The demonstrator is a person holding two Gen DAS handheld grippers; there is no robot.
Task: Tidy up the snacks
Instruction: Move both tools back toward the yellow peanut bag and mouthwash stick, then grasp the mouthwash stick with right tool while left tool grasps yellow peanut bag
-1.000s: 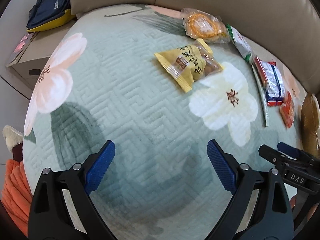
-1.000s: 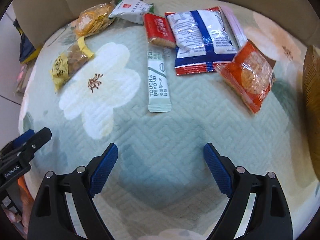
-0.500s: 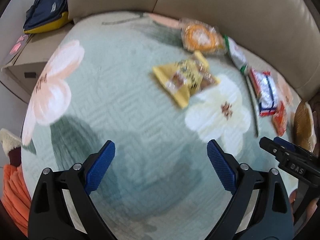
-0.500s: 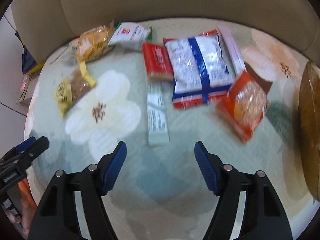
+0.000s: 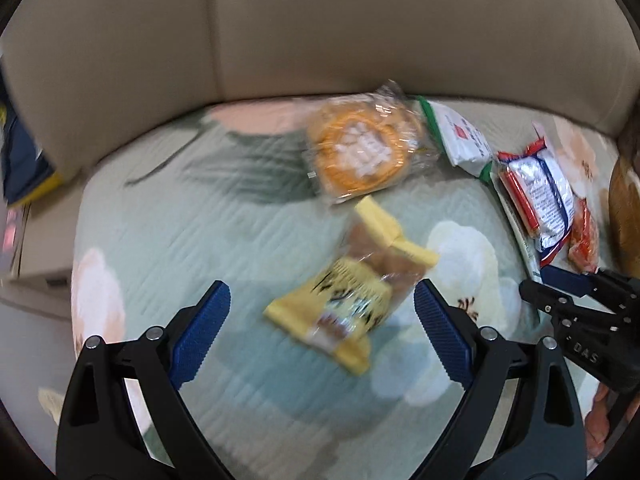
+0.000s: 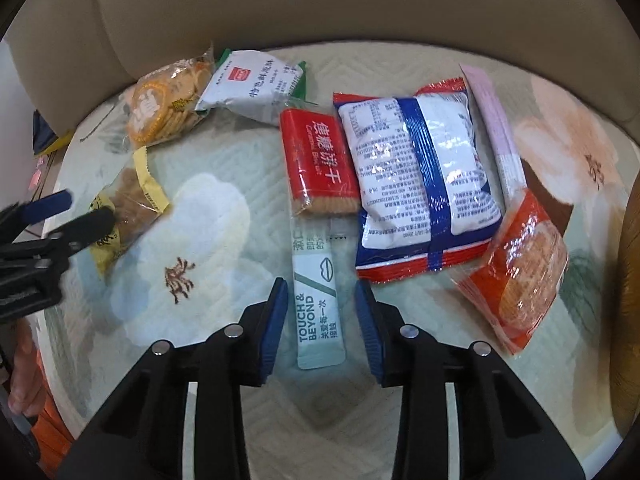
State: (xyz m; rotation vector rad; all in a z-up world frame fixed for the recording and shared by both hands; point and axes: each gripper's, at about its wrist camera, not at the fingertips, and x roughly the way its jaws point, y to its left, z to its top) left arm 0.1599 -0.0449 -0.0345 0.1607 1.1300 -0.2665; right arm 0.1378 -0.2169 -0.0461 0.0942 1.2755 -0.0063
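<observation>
On the floral quilted cover spread over a beige sofa, the snacks lie scattered, and the pale green sachet marked TOUCH & BEYOND serves as the landmark. Straddling that sachet's near half, the right gripper has its blue pads parted on either side of it, released and apparently not touching it. Just beyond the sachet's far end lies the red biscuit pack. Right of the sachet sits the blue-and-white bag, and further right the orange cracker pack. Far left of the sachet, the yellow pastry packet lies between the wide-open, released pads of the left gripper, which grips nothing. Beyond the sachet to the left lie the round cracker pack and the white-and-green packet.
</observation>
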